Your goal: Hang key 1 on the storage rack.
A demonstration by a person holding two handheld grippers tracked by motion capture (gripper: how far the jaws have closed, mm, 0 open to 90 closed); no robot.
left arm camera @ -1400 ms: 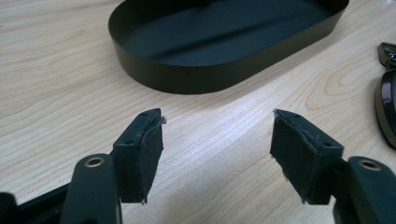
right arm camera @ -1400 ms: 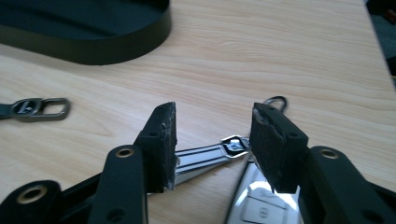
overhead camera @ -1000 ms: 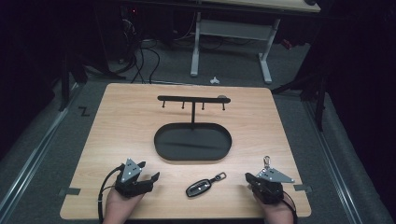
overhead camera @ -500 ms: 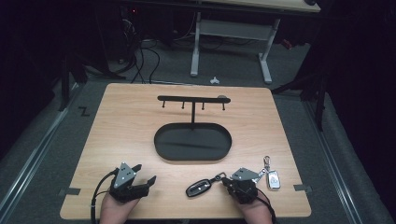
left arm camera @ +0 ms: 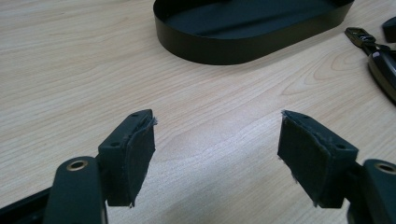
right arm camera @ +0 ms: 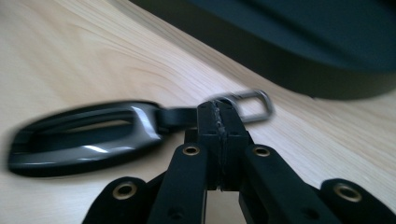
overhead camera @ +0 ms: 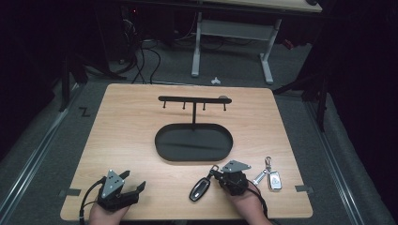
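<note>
A black key fob (overhead camera: 200,188) lies near the table's front edge, with a strap and a metal ring (right arm camera: 254,105) at its far end. My right gripper (overhead camera: 215,172) is shut, its tips (right arm camera: 219,109) over the strap between the fob (right arm camera: 79,140) and the ring. Whether the strap is pinched I cannot tell. A silver key fob (overhead camera: 273,179) lies to the right of that hand. At the front left my left gripper (overhead camera: 134,180) is open. Its jaws (left arm camera: 217,121) have just been opening, with only bare wood between them.
A black oval tray (overhead camera: 187,143) sits mid-table with a key rack (overhead camera: 193,99) rising from its far side. The tray wall (left arm camera: 224,46) lies ahead of the left gripper, and the black fob (left arm camera: 383,70) is at its right. The tray (right arm camera: 303,70) is just past the right gripper's tips.
My right gripper has moved left from beside the silver fob to the black fob's strap. My left gripper has drifted towards the front left corner and its jaws have spread wider.
</note>
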